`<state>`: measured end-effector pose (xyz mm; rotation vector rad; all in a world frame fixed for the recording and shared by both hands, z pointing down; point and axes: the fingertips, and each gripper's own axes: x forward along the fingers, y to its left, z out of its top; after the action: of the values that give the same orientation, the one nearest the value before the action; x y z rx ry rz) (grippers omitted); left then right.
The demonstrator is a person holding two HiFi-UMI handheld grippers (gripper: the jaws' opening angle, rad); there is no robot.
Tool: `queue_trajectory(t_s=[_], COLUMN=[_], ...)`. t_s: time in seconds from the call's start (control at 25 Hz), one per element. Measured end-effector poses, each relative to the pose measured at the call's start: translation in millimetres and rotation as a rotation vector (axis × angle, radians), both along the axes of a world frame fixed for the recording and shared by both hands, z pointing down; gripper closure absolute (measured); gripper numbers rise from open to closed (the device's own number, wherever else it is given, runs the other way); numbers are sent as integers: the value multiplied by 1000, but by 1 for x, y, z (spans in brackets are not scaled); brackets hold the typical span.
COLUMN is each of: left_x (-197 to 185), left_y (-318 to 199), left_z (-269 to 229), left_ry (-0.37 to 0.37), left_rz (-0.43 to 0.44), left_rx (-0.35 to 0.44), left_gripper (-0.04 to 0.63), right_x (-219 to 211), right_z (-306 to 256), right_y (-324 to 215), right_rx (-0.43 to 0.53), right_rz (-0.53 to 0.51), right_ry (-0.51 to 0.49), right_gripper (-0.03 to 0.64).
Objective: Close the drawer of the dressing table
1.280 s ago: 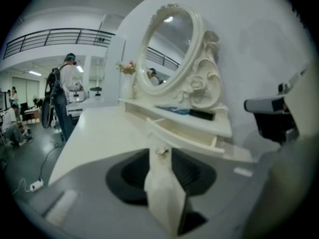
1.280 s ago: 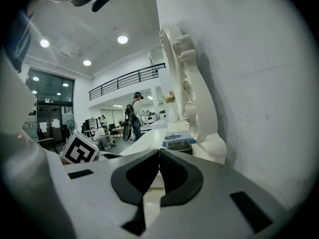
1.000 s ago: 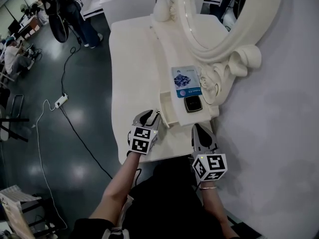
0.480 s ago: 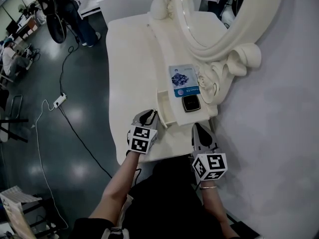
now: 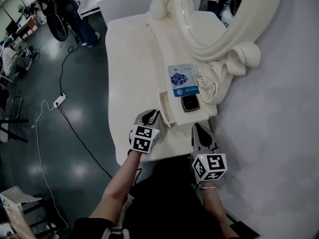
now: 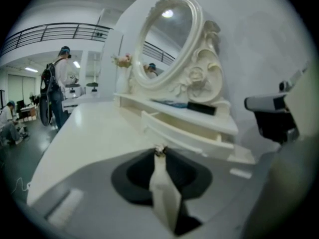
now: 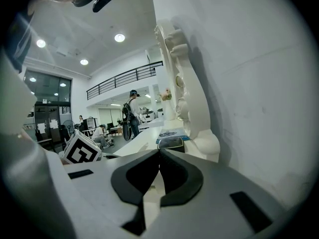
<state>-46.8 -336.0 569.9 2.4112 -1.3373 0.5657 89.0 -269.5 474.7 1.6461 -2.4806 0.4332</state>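
The white dressing table (image 5: 129, 59) has a shallow drawer (image 5: 166, 108) standing slightly out from under its raised shelf. My left gripper (image 5: 156, 114) is at the drawer front, its jaws closing. In the left gripper view the left gripper (image 6: 159, 151) pinches a small shiny knob at its tips, with the drawer front (image 6: 184, 136) just beyond. My right gripper (image 5: 198, 129) rests over the table's near end, right of the drawer. Seen in its own view, the right gripper (image 7: 159, 151) is shut with nothing held.
On the shelf lie a blue packet (image 5: 182, 79) and a black case (image 5: 190, 102). The oval mirror (image 5: 219, 14) and a vase (image 5: 159, 6) stand behind. A cable with a power strip (image 5: 60, 101) crosses the dark floor left; people (image 5: 75, 9) stand far back.
The left gripper's jaws have drawn together from wide apart onto the knob. The right gripper has not moved. The drawer stands about as far out as before.
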Motion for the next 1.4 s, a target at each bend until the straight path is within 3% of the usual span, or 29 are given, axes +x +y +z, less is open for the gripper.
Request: queue_trajectory(t_s=[0.92,1.4], left_x=[46,52], left_y=[-15,-19], left_z=[-3,-2], left_ry=[-7,-1], left_rz=[87,79], left_rx=[2,-1], left_gripper=[535,531], right_x=[10,14], right_z=[0,-1], right_y=[-1,-1], right_rx=[-1,2], right_rz=[27,24], right_ry=[2,-3], right_gripper=[612,612])
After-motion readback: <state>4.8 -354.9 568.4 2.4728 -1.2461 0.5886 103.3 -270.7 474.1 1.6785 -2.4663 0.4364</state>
